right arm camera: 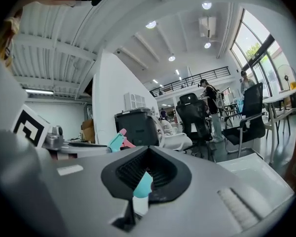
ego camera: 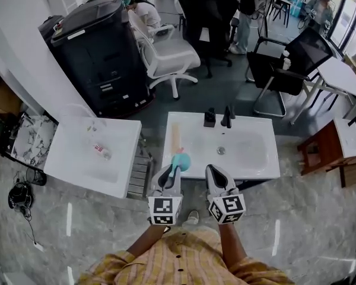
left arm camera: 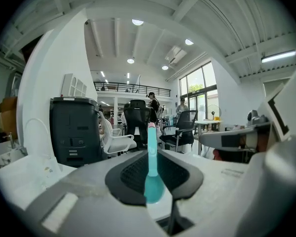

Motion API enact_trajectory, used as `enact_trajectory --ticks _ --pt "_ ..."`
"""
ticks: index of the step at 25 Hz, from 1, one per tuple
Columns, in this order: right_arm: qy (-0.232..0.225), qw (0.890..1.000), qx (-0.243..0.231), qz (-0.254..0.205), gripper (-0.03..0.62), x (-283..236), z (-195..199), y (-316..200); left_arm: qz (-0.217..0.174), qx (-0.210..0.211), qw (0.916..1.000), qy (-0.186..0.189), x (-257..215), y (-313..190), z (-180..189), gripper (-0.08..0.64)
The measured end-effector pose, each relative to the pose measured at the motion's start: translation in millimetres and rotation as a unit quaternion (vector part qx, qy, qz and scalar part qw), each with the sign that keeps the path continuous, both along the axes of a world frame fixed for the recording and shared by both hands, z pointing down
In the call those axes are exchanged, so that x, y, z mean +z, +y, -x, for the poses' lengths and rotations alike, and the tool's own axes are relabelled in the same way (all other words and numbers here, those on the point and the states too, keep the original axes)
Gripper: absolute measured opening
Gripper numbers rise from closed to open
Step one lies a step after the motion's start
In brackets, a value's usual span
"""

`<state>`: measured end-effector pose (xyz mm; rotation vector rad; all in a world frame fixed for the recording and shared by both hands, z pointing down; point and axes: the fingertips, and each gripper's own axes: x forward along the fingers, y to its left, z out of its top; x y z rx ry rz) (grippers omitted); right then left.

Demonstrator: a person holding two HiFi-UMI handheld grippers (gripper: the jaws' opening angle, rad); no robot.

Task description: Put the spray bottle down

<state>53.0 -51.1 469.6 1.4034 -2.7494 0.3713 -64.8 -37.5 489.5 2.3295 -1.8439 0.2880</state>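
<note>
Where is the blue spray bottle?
The spray bottle is clamped in the left gripper, over the white sink's front left corner in the head view.

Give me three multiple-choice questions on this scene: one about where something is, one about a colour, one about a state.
1. The black tap stands at the white basin's: A near edge; B far edge; C left end.
2. The spray bottle is: A red; B yellow; C teal.
3. The left gripper is: A shut on the spray bottle; B open and empty; C lying in the basin.
Key: B, the tap rises from the rim farthest from the person; C, its body shows teal; A, the jaws pinch the bottle.
</note>
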Motion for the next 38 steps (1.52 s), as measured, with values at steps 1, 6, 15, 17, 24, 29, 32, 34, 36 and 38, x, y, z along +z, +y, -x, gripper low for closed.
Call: enact_trajectory --ticks 1,6,15,17,24,29,32,34,36,38 --pt "-0.001 1.0 -0.001 0.004 0.002 2.3 -3.3 -7.8 0.001 -0.001 1.0 0.0 0.9 -7.0 -3.5 0.058" --pt "0.007 1.0 -0.006 0.013 0.003 9.8 -18.3 -36.3 0.008 -0.012 0.9999 0.001 5.6 -35.0 -15.8 0.058" --pt "0.024 1.0 0.003 0.018 0.002 24.6 -30.7 -53.4 0.021 -0.026 0.9994 -0.005 14.0 -56.9 -20.0 0.058" --pt "0.032 0.999 0.006 0.018 0.002 28.1 -29.7 -57.0 0.023 -0.028 0.9993 0.0 16.1 -60.7 -19.3 0.058" --pt "0.029 0.999 0.0 0.026 0.002 32.2 -13.1 -72.3 0.027 -0.01 0.9996 -0.007 23.0 -83.8 -12.8 0.058" --pt "0.019 0.999 0.026 0.036 0.002 35.1 -12.9 -98.0 0.03 0.004 0.9995 -0.006 27.9 -113.8 -7.7 0.058" --pt "0.016 0.998 0.041 0.039 0.002 38.6 -12.6 -115.8 0.032 0.013 0.9994 -0.007 32.1 -131.6 -4.7 0.058" --pt "0.018 0.998 0.045 0.039 0.002 41.3 -9.6 -124.8 0.034 0.018 0.9992 -0.007 36.0 -141.7 -2.5 0.058" --pt "0.02 0.998 0.048 0.04 0.002 43.2 -6.2 -132.8 0.037 0.023 0.999 -0.008 39.6 -151.6 -1.1 0.058" --pt "0.022 0.998 0.05 0.042 0.002 44.8 -2.3 -140.4 0.041 0.028 0.9987 -0.01 42.6 -161.5 0.3 0.058"
